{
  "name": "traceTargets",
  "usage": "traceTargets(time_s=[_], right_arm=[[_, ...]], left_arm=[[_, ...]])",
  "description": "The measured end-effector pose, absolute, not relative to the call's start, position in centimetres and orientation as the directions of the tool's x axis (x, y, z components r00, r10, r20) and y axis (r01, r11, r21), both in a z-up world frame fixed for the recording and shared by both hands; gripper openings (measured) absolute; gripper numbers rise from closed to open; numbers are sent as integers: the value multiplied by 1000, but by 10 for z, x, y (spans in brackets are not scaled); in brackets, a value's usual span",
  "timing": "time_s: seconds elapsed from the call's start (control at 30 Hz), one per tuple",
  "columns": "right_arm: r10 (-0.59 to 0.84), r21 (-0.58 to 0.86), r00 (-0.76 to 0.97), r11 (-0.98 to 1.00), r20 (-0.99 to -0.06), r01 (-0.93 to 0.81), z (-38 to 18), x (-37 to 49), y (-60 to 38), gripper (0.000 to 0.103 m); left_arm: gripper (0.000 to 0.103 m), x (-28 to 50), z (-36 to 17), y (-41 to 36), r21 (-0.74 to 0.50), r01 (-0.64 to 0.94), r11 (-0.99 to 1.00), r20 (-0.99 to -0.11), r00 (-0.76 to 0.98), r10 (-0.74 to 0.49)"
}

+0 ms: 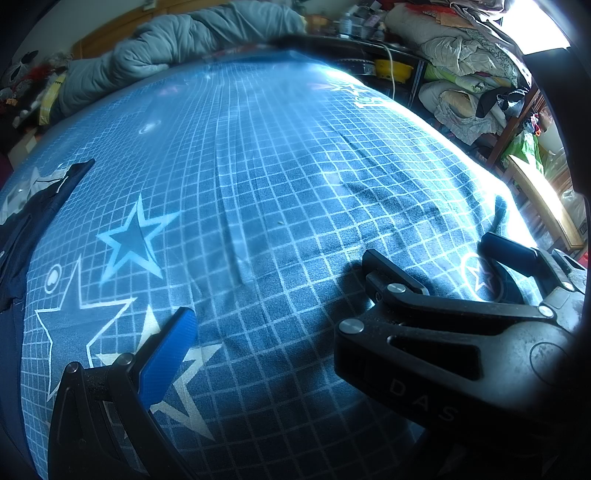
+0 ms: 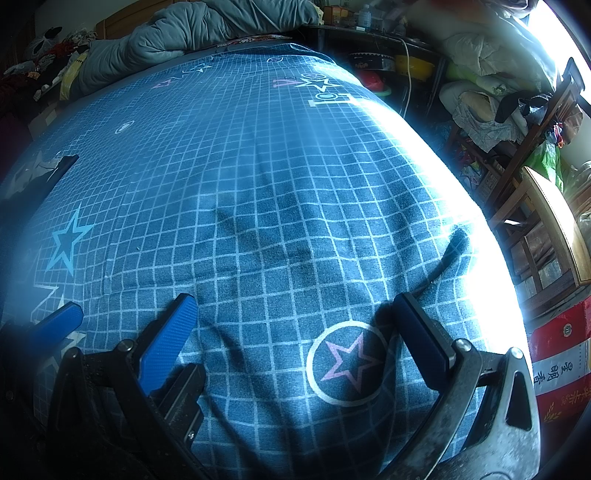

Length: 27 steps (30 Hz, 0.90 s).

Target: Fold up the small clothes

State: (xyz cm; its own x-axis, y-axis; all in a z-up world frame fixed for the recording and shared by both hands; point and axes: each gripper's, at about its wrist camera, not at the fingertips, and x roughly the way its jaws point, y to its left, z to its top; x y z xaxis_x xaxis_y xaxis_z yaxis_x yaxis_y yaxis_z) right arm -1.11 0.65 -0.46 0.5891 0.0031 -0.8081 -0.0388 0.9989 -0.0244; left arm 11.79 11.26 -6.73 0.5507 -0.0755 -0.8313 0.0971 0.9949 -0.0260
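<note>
Both tongs were open and empty, hovering low over the bed [image 2: 258, 177]: right tongs [image 2: 295, 321] spread wide above the circled star print, left tongs [image 1: 273, 284] just beside them. The clothes [image 1: 29, 218], a dark navy piece with something pale on it, lay at the bed's far left edge, well apart from both. A grey quilt [image 2: 177, 33] was bunched at the far end.

Your bed sheet [image 2: 280, 192] is denim-blue with a thin white grid, plus white, light-blue and pink stars. The garment [image 1: 33, 206] at the left edge is dark navy. That rolled quilt [image 2: 192, 26] is grey-green. Your tool pads [image 2: 166, 343] are bright blue on black.
</note>
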Motion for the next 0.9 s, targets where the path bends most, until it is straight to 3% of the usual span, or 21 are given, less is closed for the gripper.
traceTargets(time_s=[0.9], right_arm=[[18,-6,592,999,-806,-39,-5,-12,7,103]], left_arm=[[103,119,-69,113,-27,97,995,-831,551,-76]])
